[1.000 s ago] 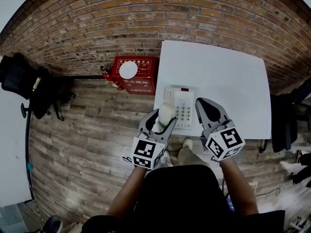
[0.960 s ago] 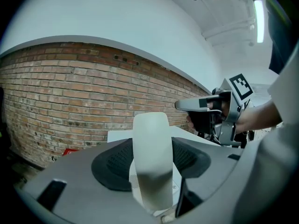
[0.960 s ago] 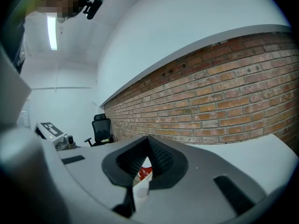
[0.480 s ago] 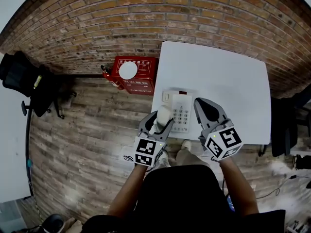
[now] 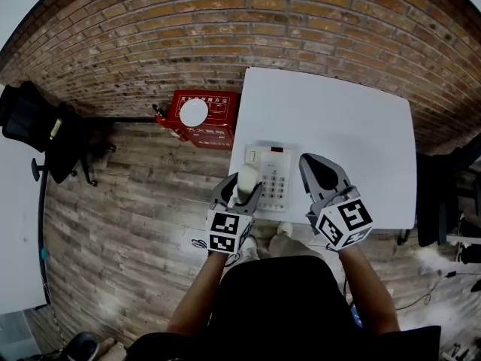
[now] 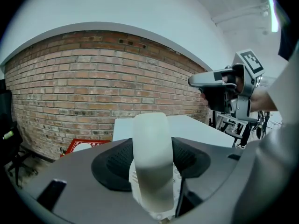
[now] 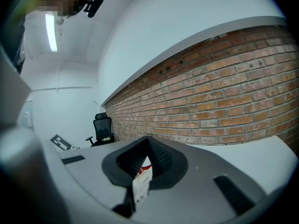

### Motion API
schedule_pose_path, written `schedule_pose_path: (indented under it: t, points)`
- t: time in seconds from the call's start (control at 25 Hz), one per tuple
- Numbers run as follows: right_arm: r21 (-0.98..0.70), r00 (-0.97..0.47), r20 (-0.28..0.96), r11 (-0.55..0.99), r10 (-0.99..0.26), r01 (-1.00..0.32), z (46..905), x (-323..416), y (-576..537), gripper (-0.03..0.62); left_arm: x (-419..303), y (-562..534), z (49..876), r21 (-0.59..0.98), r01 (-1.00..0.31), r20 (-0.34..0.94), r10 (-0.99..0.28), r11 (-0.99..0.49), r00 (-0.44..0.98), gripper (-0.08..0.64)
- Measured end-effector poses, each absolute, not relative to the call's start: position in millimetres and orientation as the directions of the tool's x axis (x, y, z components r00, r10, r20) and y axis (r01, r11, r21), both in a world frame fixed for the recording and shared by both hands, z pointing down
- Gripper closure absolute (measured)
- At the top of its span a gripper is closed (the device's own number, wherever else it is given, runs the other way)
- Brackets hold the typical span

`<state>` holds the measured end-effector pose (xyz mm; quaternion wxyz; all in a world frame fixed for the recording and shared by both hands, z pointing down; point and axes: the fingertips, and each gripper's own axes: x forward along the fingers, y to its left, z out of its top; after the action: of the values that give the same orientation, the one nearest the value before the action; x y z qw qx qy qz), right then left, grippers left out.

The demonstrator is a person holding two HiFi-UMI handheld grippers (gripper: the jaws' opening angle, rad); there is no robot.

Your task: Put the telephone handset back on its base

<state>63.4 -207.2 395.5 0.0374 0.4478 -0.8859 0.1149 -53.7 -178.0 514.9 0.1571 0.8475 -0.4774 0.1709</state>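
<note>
The white handset (image 5: 247, 179) is clamped upright between the jaws of my left gripper (image 5: 242, 188), over the near left part of the white telephone base (image 5: 276, 177). In the left gripper view the handset (image 6: 150, 157) fills the gap between the jaws, and the base's keypad (image 6: 177, 172) shows just behind it. My right gripper (image 5: 310, 164) hovers to the right of the base, jaws together and holding nothing. Through the slot behind its meeting tips in the right gripper view (image 7: 148, 146) a corner of the base (image 7: 141, 185) is visible.
The base sits near the front left of a white table (image 5: 353, 126) against a brick wall. A red fire extinguisher box (image 5: 201, 115) stands on the wooden floor left of the table. Black office chairs are at the far left (image 5: 37, 126) and right (image 5: 443, 194).
My left gripper has carried the handset a little forward, closer over the base's left side. The right gripper has barely moved beside the base.
</note>
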Motion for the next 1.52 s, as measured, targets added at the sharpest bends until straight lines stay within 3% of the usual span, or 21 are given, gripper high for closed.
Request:
schedule_pose_path:
  t: [1.52]
  points:
    - [-0.183, -0.598, 0.216, 0.569, -0.772, -0.802, 417, 80, -258, 0.580, -50, -239, 567, 0.145, -0.909, 0.539, -0.739, -0.392, 0.405, 0.304]
